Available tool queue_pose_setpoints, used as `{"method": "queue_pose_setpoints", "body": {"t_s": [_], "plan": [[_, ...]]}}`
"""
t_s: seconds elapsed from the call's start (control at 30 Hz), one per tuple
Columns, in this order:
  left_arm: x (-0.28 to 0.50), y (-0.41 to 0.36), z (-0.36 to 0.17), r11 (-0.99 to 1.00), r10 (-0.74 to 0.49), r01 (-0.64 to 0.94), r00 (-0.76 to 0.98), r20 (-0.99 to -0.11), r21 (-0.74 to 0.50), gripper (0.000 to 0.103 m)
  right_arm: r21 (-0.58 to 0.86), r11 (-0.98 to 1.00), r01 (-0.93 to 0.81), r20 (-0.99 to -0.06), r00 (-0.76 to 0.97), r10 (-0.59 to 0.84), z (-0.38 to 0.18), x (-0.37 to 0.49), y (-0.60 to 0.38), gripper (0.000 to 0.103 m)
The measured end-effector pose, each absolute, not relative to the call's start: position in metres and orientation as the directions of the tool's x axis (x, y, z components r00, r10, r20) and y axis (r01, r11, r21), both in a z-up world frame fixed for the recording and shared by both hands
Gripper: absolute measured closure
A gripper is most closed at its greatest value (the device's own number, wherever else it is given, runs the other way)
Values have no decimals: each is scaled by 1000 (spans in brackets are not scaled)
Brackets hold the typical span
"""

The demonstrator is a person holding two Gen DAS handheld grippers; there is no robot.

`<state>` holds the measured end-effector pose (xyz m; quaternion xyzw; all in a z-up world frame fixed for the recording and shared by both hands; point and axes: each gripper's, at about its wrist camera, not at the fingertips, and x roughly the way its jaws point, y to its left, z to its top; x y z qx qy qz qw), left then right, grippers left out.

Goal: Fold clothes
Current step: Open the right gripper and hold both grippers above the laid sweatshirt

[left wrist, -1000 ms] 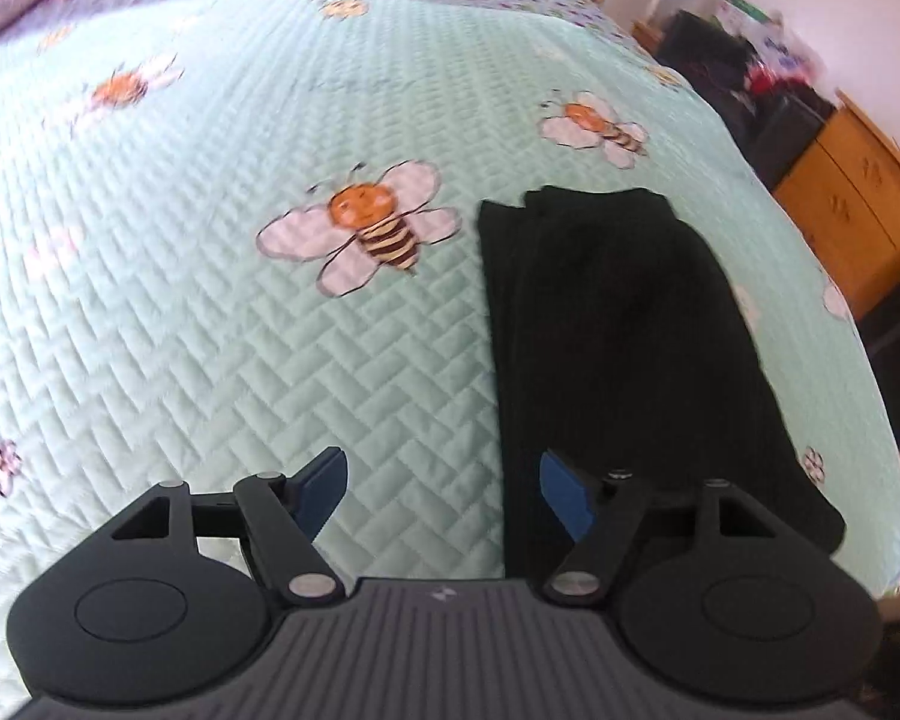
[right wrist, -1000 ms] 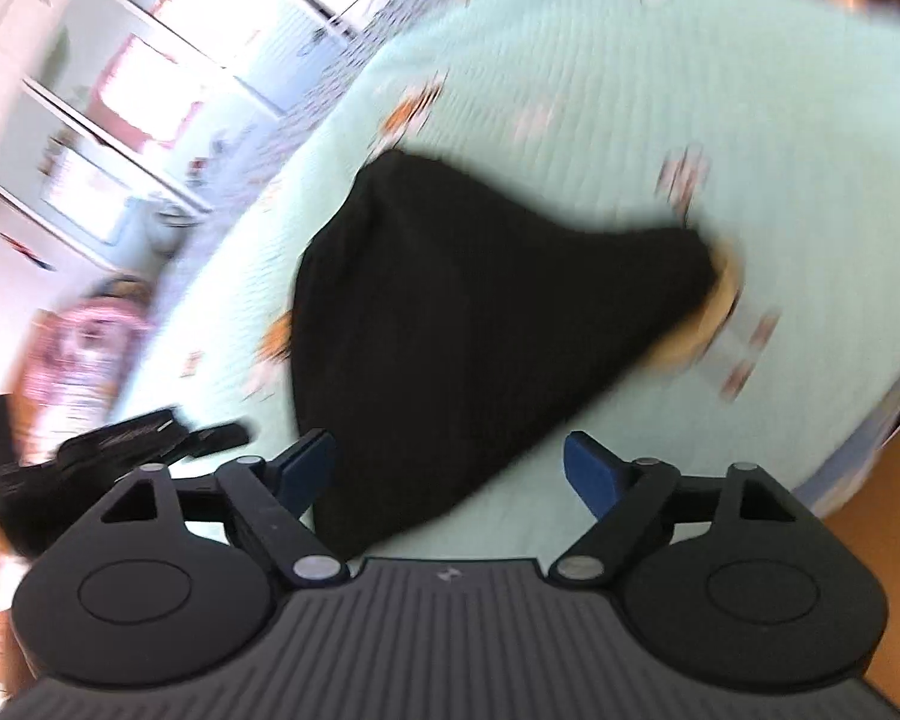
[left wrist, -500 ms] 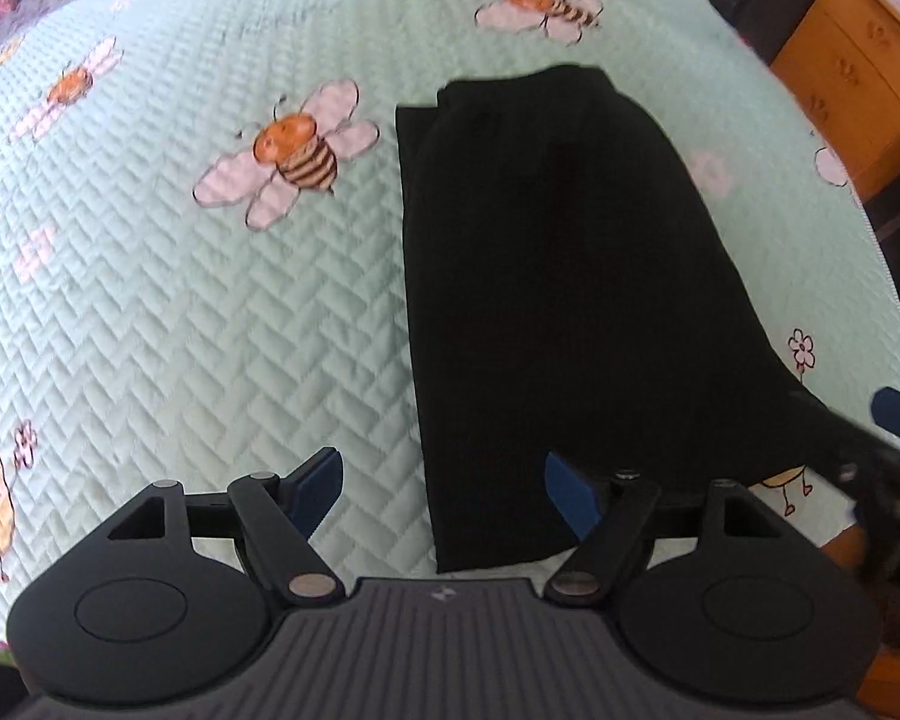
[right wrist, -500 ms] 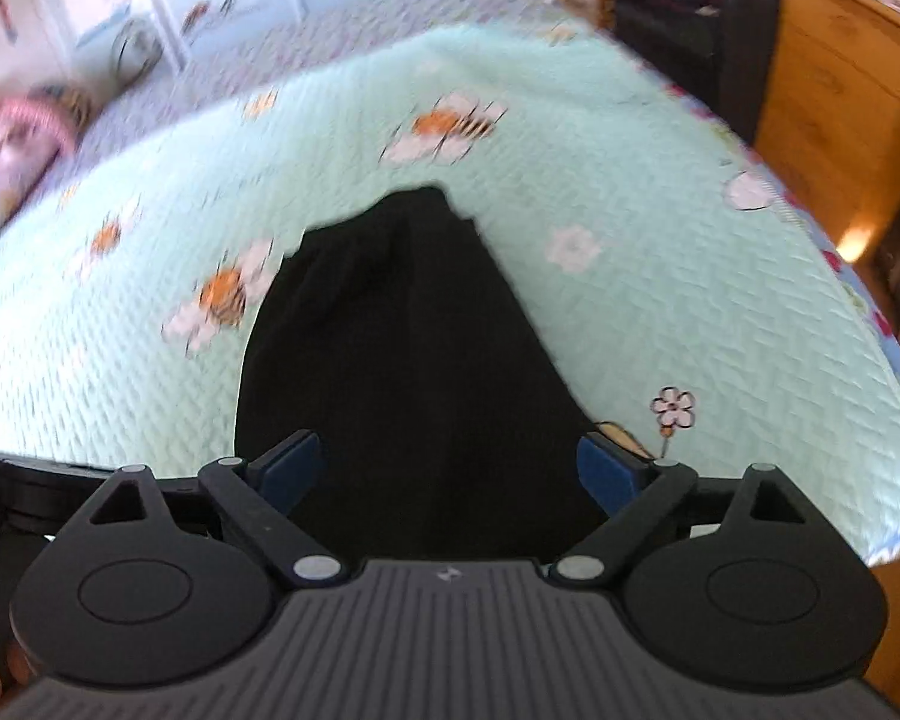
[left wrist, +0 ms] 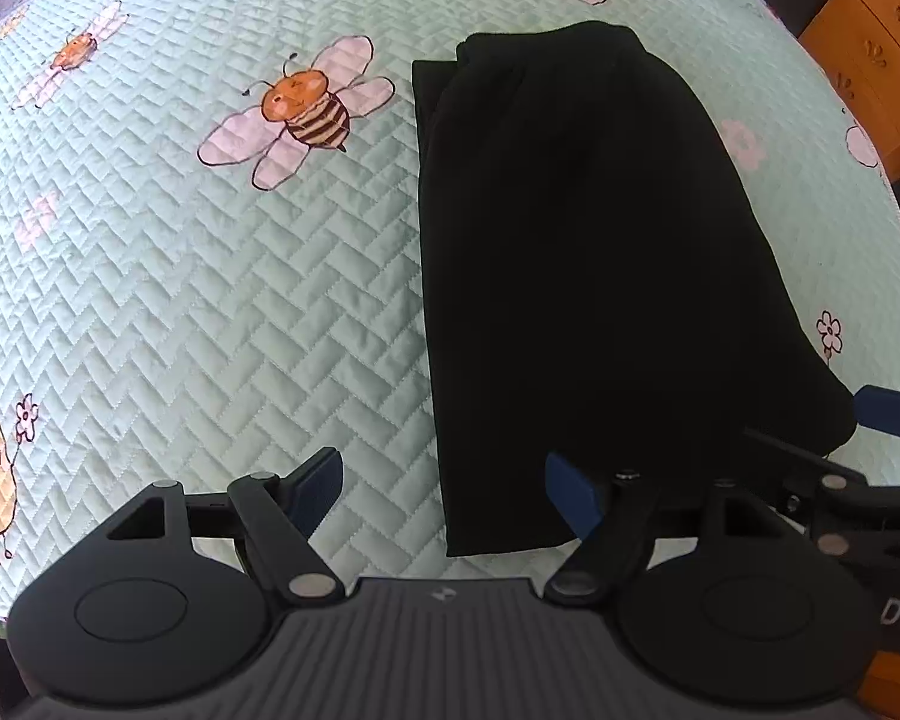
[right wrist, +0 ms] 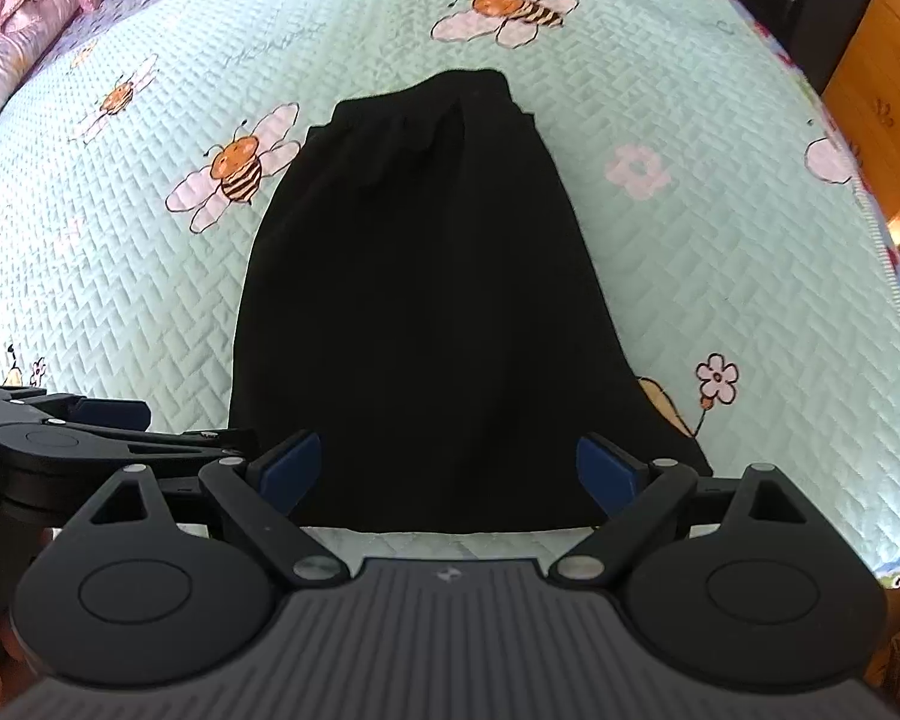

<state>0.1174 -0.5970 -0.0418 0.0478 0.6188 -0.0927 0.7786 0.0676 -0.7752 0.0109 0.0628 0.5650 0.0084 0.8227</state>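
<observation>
Both tongs hover spread wide over the near end of a bed, holding nothing. The left tongs [left wrist: 444, 489] straddle the near left corner of the black garment [left wrist: 582, 276], their blue pads clear of the cloth; the right tongs [right wrist: 450, 468] frame its near hem without pinching it. The garment lies flat and folded into a long, narrow shape, matte and dark, gathered at its far end. Beneath it spreads a mint quilted bedspread [left wrist: 210, 312], herringbone-stitched, printed with cartoon bees and flowers.
</observation>
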Motion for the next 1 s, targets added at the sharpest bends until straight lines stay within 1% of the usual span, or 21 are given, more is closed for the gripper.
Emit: {"method": "queue_pose_setpoints", "body": {"t_s": [0.2, 0.5, 0.8, 1.0], "plan": [[120, -598, -46, 981, -78, 187, 205, -976, -39, 26, 99, 995, 30, -934, 348, 82, 7, 74, -776, 11], [120, -602, -46, 984, -72, 175, 218, -973, -33, 26, 118, 993, 27, -929, 355, 101, 6, 75, -781, 11], [118, -604, -44, 983, -61, 181, 231, -971, -19, 26, 163, 986, 38, -919, 368, 138, 3, 73, -787, 11], [115, -602, -42, 979, -75, 201, 259, -963, -23, 26, 190, 980, 59, -908, 390, 153, 2, 69, -788, 11]]}}
